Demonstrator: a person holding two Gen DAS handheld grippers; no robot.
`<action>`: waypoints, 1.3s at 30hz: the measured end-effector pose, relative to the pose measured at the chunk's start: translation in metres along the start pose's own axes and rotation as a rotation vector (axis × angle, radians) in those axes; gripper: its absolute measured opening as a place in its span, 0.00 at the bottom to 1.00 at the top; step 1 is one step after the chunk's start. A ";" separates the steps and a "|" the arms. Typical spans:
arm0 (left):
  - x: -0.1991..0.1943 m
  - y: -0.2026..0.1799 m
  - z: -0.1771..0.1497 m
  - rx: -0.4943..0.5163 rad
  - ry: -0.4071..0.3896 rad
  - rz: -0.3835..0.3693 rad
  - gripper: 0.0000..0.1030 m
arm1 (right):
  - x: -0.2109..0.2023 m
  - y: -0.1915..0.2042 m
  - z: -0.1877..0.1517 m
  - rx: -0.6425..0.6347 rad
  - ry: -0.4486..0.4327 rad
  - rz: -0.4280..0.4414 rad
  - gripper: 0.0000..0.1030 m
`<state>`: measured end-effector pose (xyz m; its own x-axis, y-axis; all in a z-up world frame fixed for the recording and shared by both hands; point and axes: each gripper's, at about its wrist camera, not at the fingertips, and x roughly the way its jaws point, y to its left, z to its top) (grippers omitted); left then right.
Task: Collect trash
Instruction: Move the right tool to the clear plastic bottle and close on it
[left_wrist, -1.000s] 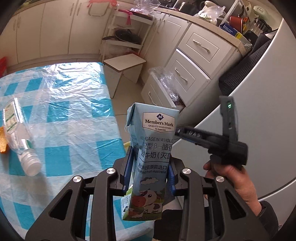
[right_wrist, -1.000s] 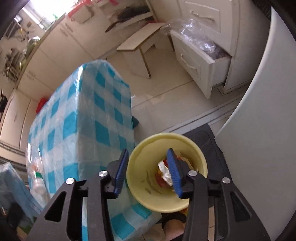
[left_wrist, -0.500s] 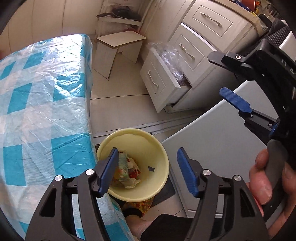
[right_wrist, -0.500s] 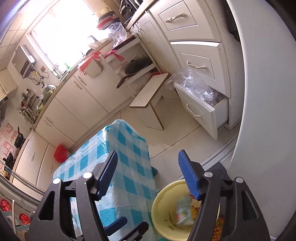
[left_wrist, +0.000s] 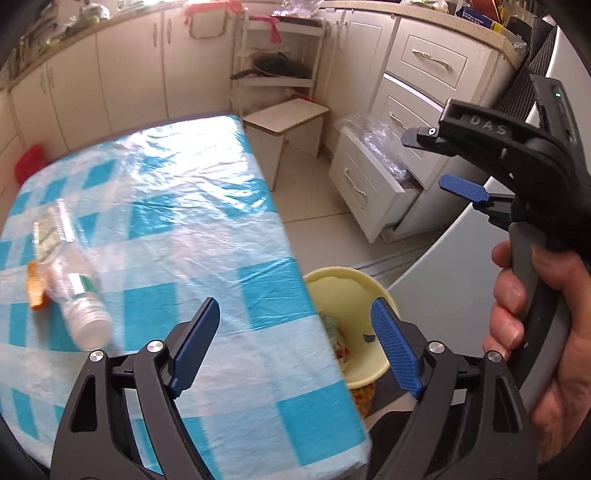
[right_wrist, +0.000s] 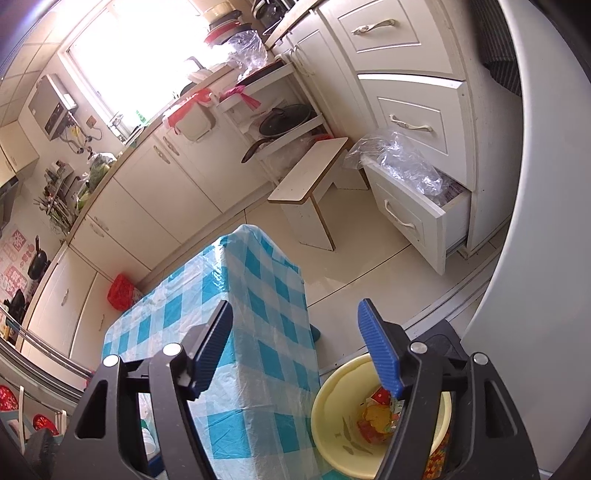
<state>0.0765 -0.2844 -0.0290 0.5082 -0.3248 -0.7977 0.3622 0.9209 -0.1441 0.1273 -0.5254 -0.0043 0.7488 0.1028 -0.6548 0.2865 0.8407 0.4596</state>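
My left gripper (left_wrist: 295, 328) hangs over the near right edge of the blue-checked table (left_wrist: 192, 221); its jaws are opening with nothing between them. A clear plastic bottle (left_wrist: 79, 310) lies on the cloth to the left, against an orange scrap (left_wrist: 35, 291). Beside the table, on the floor, stands the yellow bin (left_wrist: 347, 291) (right_wrist: 332, 410) with colourful trash (right_wrist: 373, 417) in it. My right gripper (right_wrist: 295, 325) is open and empty, above the bin and the table's corner (right_wrist: 258, 295). In the left wrist view a hand (left_wrist: 524, 306) holds the right gripper (left_wrist: 436, 162) up at the right.
A large white appliance (right_wrist: 535, 258) curves close on the right. An open drawer (right_wrist: 413, 210) holding clear plastic and a low white stool (right_wrist: 306, 184) stand on the tiled floor beyond. Cabinets line the back. A red bag (right_wrist: 120, 291) sits by the far cabinets.
The left gripper held a milk carton a second ago; it opened over the bin, let it go, and swung back over the table. The right gripper opened wider and rose.
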 end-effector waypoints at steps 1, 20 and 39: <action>-0.004 0.002 0.000 0.007 -0.008 0.015 0.79 | 0.002 0.003 -0.001 -0.008 0.004 -0.003 0.67; -0.052 0.129 -0.041 -0.157 -0.053 0.247 0.85 | 0.025 0.051 -0.021 -0.187 0.062 -0.059 0.71; -0.080 0.281 -0.085 -0.492 -0.035 0.299 0.85 | 0.068 0.218 -0.140 -0.712 0.257 0.227 0.79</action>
<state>0.0716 0.0187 -0.0555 0.5609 -0.0344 -0.8272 -0.2030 0.9629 -0.1777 0.1564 -0.2609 -0.0325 0.5564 0.3595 -0.7491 -0.3734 0.9136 0.1611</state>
